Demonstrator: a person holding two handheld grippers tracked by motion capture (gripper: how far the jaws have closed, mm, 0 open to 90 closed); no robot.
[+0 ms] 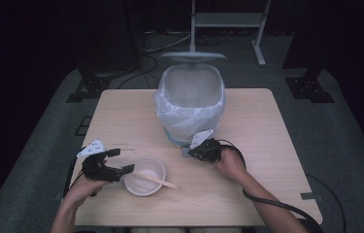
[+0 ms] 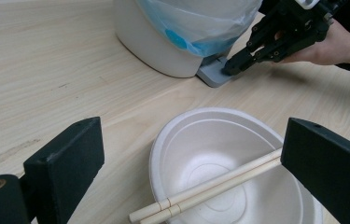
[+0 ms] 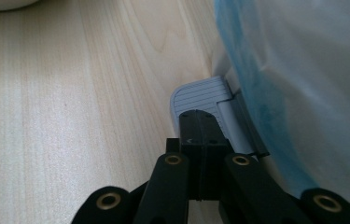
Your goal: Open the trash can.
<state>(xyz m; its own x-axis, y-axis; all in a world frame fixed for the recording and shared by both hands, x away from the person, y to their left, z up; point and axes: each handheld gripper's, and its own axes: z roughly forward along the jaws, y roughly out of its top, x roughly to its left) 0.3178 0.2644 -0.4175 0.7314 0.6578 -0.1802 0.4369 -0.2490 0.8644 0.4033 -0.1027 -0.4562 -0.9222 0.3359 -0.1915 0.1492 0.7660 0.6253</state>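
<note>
- Dark flooring with cables is surrounding a light wooden counter [image 1: 121, 121], and a metal stand is standing behind it.
- At the counter's far middle a white bin [image 1: 190, 104] is sitting, lined with a clear bag [image 1: 170, 109] folded over its rim; its lid [image 1: 193, 56] is standing raised at the back.
- At the bin's near foot a grey pedal [image 2: 213, 74] is sticking out onto the counter.
- The right tool [image 1: 187, 152] is resting its tips on the pedal; its jaws are pressed together with nothing between them, as the right gripper view is showing.
- In the left gripper view, the right hand [image 2: 329, 46] is gripping that tool, and the tool's tip is touching the pedal's top.
- A white bowl [image 1: 144, 176] is sitting near the front edge, well apart from the bin.
- Chopsticks [image 1: 157, 181], a pair lying side by side, are resting across the bowl's rim, one end jutting out past it on the right.
- The left tool [image 1: 121, 160] is hovering just left of the bowl with jaws spread wide, pinching nothing.
- In the left gripper view, the bowl is lying between and beyond the spread jaws, and the chopsticks are running toward the right-hand jaw.
</note>
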